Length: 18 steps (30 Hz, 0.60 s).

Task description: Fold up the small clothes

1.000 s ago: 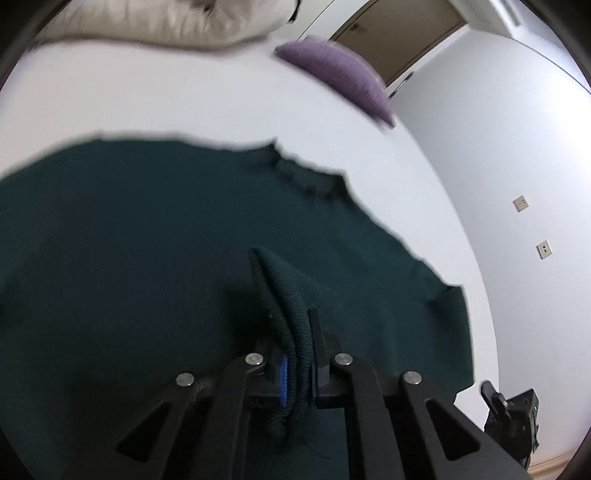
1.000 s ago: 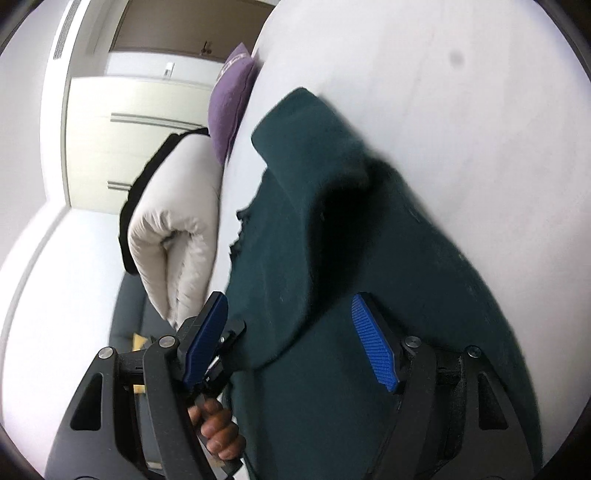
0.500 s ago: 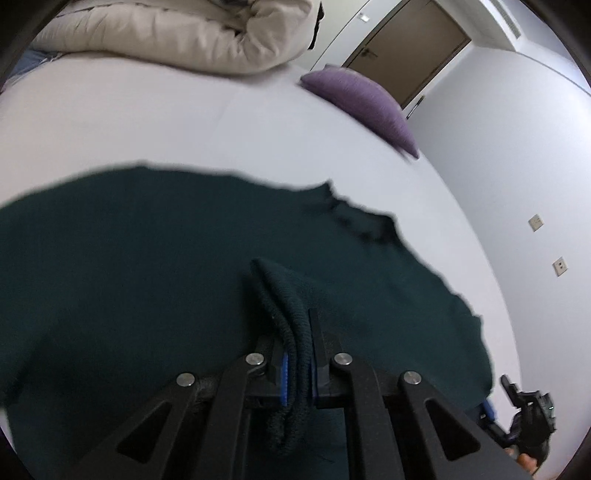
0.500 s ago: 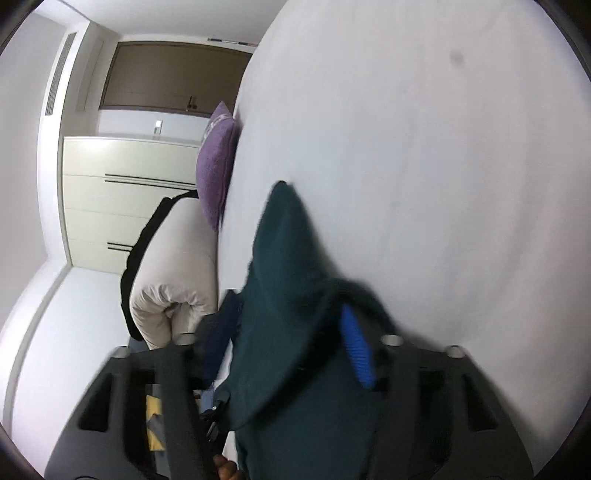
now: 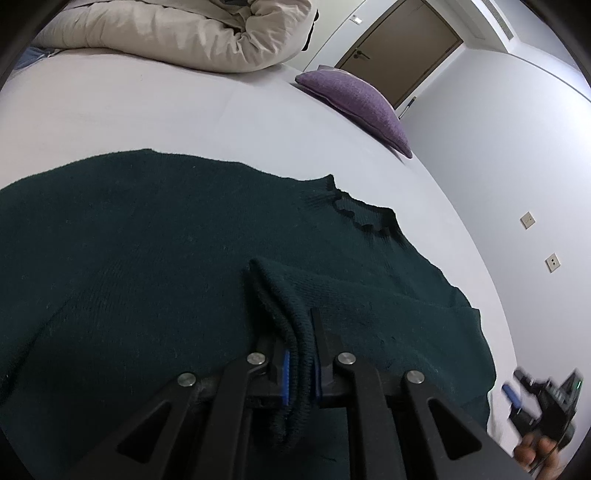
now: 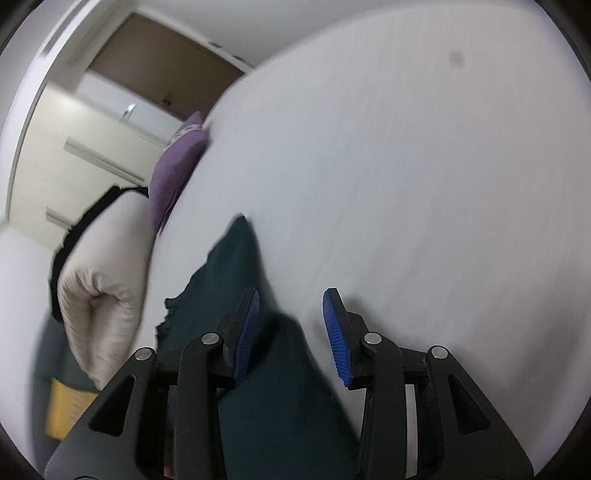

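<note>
**Kid:** Now the right gripper (image 6: 291,334) has less sweater in front of it than a moment ago, and more white bed (image 6: 424,166) shows. Why?

**Helper:** It has swung toward the edge of the green sweater (image 5: 147,251). Its jaws stand partly open, with a gap between the blue pads. The sweater's edge lies below and beside the inner pad, but it looks like nothing is squeezed there.

**Kid:** And the left gripper (image 5: 299,360)?

**Helper:** That one is pinched almost shut on a folded bit of the sweater. See the knit bunched up between the pads? I think it holds that flap so it can be laid over the flat part.

**Kid:** Where is the sweater?

**Helper:** Spread flat on the bed, collar (image 5: 364,212) pointing toward the purple pillow (image 5: 360,103). The rolled cream blanket (image 5: 177,33) sits well apart, so it is not in the way.

**Kid:** Is it folded?

**Helper:** Not yet, I think. Only one part is turned over.
</note>
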Tool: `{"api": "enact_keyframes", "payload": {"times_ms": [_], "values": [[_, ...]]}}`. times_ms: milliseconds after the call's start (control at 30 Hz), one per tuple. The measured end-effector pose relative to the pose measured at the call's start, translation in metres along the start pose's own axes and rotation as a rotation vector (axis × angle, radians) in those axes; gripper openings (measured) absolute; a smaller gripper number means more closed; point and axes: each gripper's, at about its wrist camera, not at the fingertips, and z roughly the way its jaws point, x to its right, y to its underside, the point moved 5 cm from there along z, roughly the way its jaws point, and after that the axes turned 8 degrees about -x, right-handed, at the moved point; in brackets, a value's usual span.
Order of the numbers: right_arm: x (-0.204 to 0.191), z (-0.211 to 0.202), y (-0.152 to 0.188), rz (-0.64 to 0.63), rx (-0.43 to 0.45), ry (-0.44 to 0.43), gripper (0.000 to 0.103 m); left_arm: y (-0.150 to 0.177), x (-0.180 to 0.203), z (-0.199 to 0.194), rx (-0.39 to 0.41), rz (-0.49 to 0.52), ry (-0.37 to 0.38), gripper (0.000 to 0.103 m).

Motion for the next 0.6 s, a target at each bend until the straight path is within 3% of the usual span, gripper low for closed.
{"api": "enact_keyframes", "payload": {"times_ms": [133, 200, 267, 333, 400, 500, 600], "values": [[-0.044, 0.036, -0.018, -0.199, -0.091, 0.045, 0.039, -0.001, 0.001, 0.000, 0.004, 0.014, -0.012, 0.012], [-0.058, 0.064, -0.033, -0.260, -0.114, 0.122, 0.039, -0.001, 0.001, 0.001, 0.005, 0.020, -0.014, 0.012], [-0.064, 0.091, -0.044, -0.289, -0.156, 0.141, 0.039, -0.001, -0.001, 0.003, 0.007, 0.022, -0.008, 0.012], [-0.067, 0.118, -0.053, -0.326, -0.194, 0.193, 0.025, -0.001, -0.003, 0.004, 0.010, 0.018, -0.001, 0.012], [-0.078, 0.127, -0.054, -0.459, -0.175, 0.275, 0.010, 0.000, -0.004, 0.005, 0.028, 0.019, -0.001, 0.012], [-0.079, 0.129, -0.051, -0.561, -0.135, 0.361, 0.005, 0.003, -0.002, 0.003, 0.060, 0.040, -0.016, 0.012], [-0.070, 0.132, -0.055, -0.551, -0.097, 0.356, 0.002, 0.002, -0.007, 0.005, 0.058, 0.020, 0.008, 0.013]]}}
